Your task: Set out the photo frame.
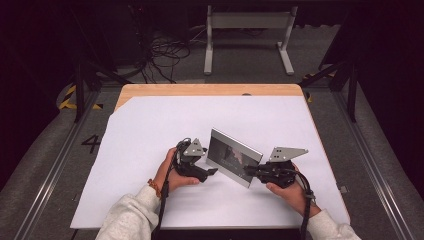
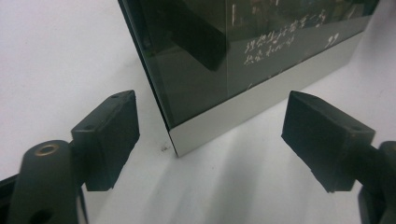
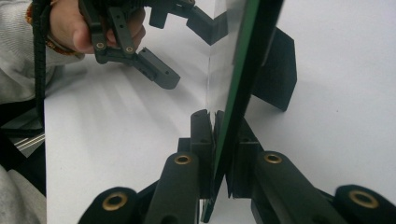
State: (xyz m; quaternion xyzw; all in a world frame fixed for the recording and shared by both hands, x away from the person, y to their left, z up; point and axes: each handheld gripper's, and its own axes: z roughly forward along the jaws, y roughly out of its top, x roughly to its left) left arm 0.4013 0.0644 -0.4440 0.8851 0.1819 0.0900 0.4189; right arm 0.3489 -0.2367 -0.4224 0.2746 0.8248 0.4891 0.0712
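Picture frame [image 1: 234,157] | upright, silver border, dark glass | right tool [image 1: 256,173] clamps edge

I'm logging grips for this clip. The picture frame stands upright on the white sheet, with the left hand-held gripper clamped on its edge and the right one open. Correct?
Swapped. The right gripper view shows the right hand-held gripper clamped on the picture frame edge; the left hand-held gripper is open. The rest holds.

A lab or test bay, not a home; a wooden table [image 1: 210,90] under a white sheet [image 1: 150,130] stands on grey floor with metal rails [image 1: 60,160]; loose cables [image 1: 162,52] trail by a white frame [image 1: 247,22]; yellow-black tape [image 1: 67,102] and a painted number [image 1: 91,143] mark the floor; surroundings dark.
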